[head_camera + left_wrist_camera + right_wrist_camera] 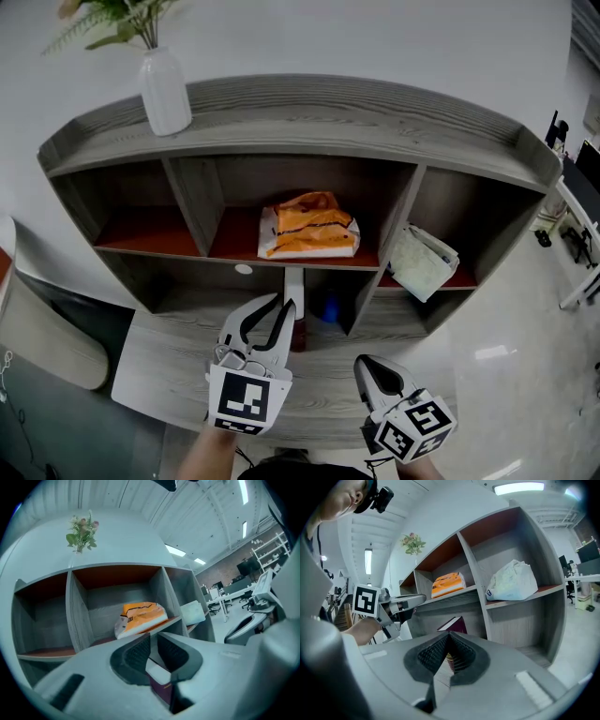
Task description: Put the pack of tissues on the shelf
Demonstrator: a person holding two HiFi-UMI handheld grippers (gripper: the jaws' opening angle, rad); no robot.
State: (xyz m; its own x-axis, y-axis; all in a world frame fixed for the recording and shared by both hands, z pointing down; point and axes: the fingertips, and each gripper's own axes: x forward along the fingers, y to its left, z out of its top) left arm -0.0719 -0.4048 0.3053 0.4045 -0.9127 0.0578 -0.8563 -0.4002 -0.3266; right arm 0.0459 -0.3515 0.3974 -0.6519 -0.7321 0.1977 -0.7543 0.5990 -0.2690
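The pack of tissues (309, 225), orange and white, lies in the middle upper compartment of the grey shelf unit (328, 112); it also shows in the left gripper view (140, 617) and the right gripper view (447, 584). My left gripper (287, 305) is below it, in front of the lower compartment, with its jaws a little apart (153, 644) and nothing pressed between the pads. A maroon book (298, 333) stands just beyond its tips. My right gripper (367, 367) is lower right, shut and empty (449, 637). Neither gripper touches the pack.
A white bag (422, 262) fills the right upper compartment. A white vase (165, 89) with greenery stands on the shelf top at the left. A blue object (326, 307) sits behind the book. Office desks (577, 234) stand far right.
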